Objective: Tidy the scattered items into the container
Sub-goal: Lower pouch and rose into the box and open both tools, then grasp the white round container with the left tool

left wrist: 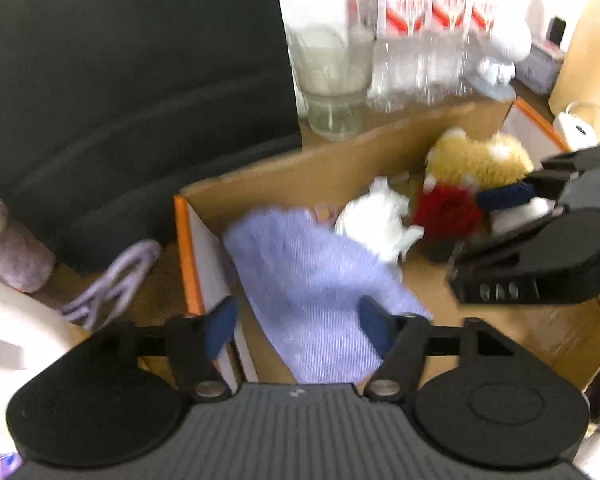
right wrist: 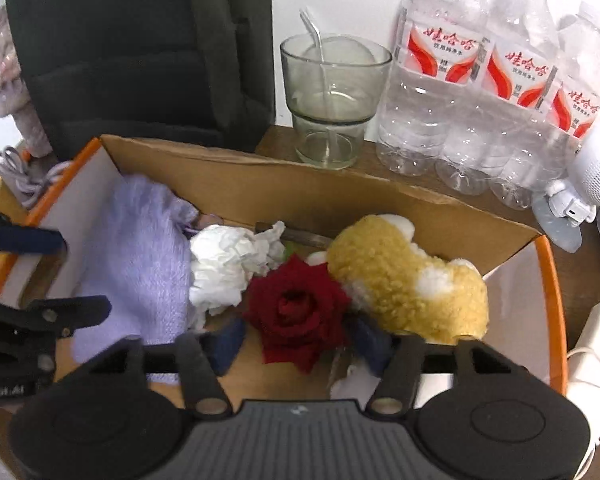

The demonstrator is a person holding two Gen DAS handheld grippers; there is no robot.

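Over the cardboard box (left wrist: 300, 168), left wrist view: left tongs (left wrist: 296, 324) released, pads standing apart above the lavender knit cloth (left wrist: 300, 276), which lies inside against the orange-edged left flap (left wrist: 186, 252). Nothing pinched. Right tongs (left wrist: 512, 212) show at frame right, low over the red rose (left wrist: 446, 210). A purple cord (left wrist: 112, 280) lies on the bench outside the box, likely the next pickup; reaching it means lifting clear of the flap.

Right wrist view: right tongs (right wrist: 296, 344) released, the rose between the pads but not pressed. Crumpled tissue (right wrist: 228, 264) and tan plush toy (right wrist: 408, 280) crowd the box. Drop step looks finished. Back wall stands close to the glass cup (right wrist: 332, 100) and water bottles (right wrist: 480, 80); withdraw upward, not forward.
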